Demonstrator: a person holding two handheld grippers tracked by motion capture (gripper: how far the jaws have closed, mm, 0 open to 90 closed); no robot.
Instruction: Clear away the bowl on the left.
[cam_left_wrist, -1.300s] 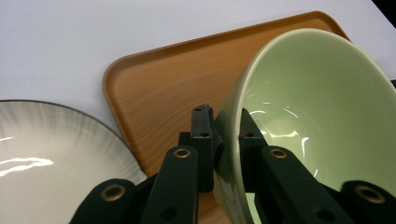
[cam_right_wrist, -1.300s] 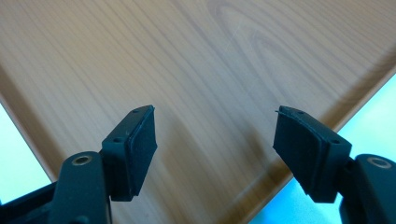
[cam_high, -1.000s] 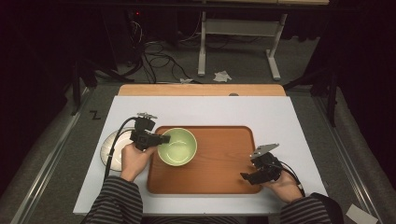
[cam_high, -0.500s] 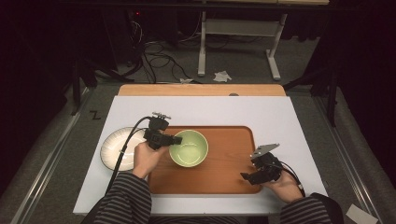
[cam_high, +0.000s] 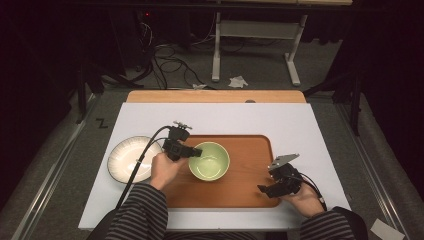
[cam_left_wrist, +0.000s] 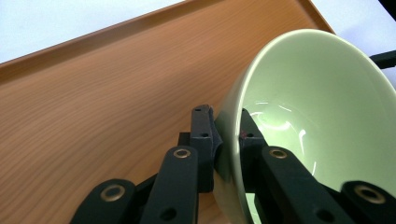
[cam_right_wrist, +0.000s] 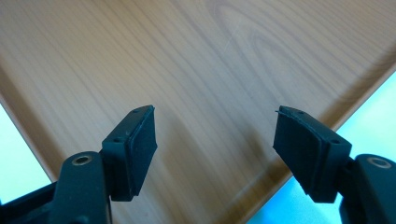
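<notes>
Left gripper (cam_left_wrist: 223, 135) clamped on rim of green bowl (cam_high: 209, 160), one jaw inside, one outside; bowl over wooden tray (cam_high: 250, 192). Right gripper (cam_right_wrist: 215, 140) jaws wide apart, empty, above tray's corner.

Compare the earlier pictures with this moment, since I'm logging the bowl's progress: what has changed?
The left gripper, shut on the rim of the pale green ceramic bowl, has carried the bowl rightward, from the left end of the brown wooden tray toward its middle. That has bared more of the white ribbed plate beside the tray. The right gripper stayed open at the tray's right corner; plate and tray kept their places.
</notes>
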